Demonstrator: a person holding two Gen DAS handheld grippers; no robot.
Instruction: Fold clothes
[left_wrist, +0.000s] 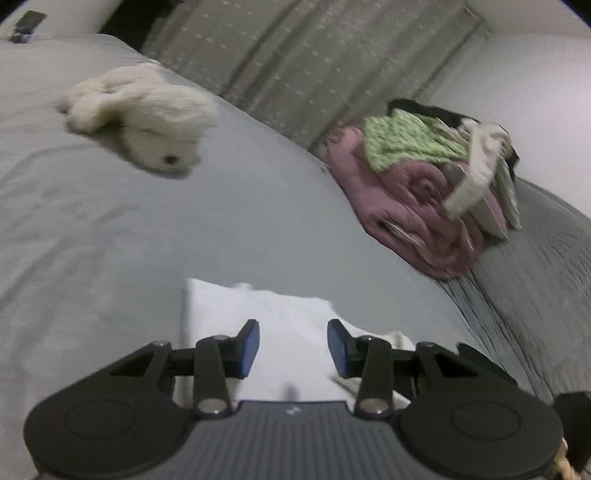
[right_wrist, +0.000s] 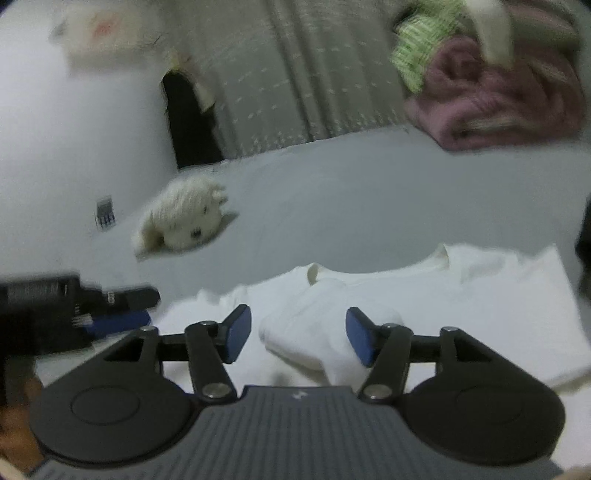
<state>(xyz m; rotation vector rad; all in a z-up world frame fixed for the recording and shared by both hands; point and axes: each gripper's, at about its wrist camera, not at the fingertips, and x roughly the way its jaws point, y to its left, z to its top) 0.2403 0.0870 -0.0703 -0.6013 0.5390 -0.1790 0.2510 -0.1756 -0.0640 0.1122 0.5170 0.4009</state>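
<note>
Grey bedding covers the bed (left_wrist: 258, 229), and behind it hangs a pale curtain (left_wrist: 314, 55) with small marks. On the bed, near the curtain side, lies a pile of clothes (left_wrist: 424, 192): a pink item below, a green patterned one and some light pieces on top. It looks unsorted, so I judge it is waiting for its turn. A white plush toy (left_wrist: 147, 114) lies well apart from the pile and seems to have no part in the work. The white garment (right_wrist: 461, 306) is spread flat on the bed in front of both cameras, with its collar toward the far side and one part turned over onto the middle; I think it is laid flat like this so that the folds come out straight. The left gripper (left_wrist: 293, 347) is just above one corner of this garment, its fingers partly open, and nothing is pressed between them. The right gripper (right_wrist: 299, 332) has its fingers wider apart, one on each side of the folded-over lump, and the pads do not seem to press it. Both pictures are blurred, so fine contact is hard to judge.
</note>
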